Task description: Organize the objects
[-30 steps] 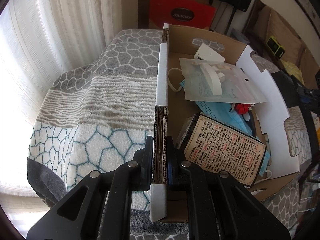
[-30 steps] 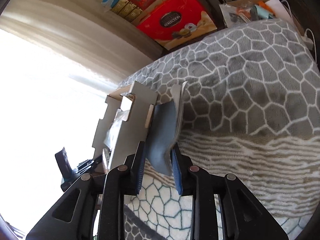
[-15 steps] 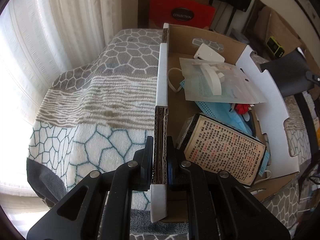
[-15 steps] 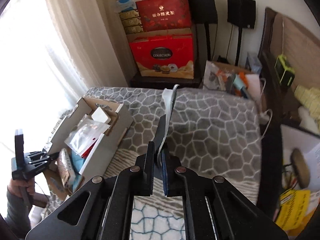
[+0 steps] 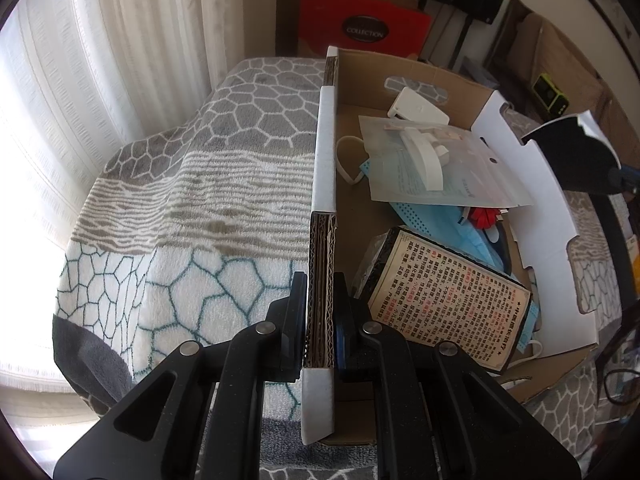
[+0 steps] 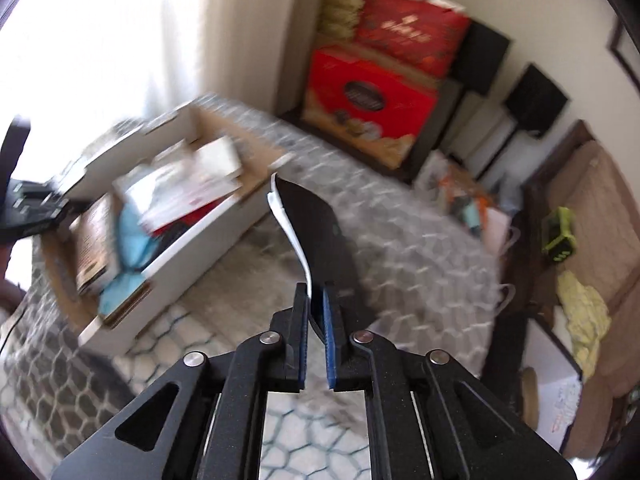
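Grey-and-white fleece blanket with honeycomb and wavy-stripe pattern point(image 5: 208, 184) covers the surface. White pleated sheer curtain point(image 5: 100, 60) at left, backlit. Red gift carton marked "COLLECTION" point(image 5: 364, 32) stands past the far edge; darker red box point(image 6: 412, 36) stacked on top. Two black square speakers point(image 6: 534, 100) on stands by the wall. Lime-green and black small device point(image 6: 560, 236) at right.

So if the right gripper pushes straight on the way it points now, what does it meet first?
Probably the patterned blanket beyond the dark flat item that the right gripper holds; the cardboard box sits off to its left. Blur makes depth uncertain.
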A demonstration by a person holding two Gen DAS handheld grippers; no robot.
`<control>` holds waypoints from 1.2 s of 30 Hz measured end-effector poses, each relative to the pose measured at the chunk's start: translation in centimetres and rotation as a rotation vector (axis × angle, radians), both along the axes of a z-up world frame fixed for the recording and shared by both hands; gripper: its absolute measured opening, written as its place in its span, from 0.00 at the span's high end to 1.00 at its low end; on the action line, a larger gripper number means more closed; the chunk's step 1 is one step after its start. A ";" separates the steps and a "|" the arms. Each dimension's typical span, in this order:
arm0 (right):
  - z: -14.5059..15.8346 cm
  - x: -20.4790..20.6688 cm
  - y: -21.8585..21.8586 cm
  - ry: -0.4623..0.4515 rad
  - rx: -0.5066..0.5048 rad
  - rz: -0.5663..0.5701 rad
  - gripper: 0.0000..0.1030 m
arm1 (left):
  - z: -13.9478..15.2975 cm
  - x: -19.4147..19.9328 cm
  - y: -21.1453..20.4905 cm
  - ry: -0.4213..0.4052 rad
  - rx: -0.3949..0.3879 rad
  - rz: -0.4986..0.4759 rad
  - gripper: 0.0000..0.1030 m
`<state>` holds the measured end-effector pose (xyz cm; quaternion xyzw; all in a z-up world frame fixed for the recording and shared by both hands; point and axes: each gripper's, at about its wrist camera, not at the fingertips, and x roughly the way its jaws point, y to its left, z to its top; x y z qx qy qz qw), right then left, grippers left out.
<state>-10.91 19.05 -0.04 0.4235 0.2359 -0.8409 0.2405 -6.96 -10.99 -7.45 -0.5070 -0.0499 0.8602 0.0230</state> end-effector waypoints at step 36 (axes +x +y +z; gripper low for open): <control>-8.5 -6.1 11.3 -0.505 -0.657 -0.440 0.71 | 0.0 0.1 0.2 0.000 -0.001 0.000 0.90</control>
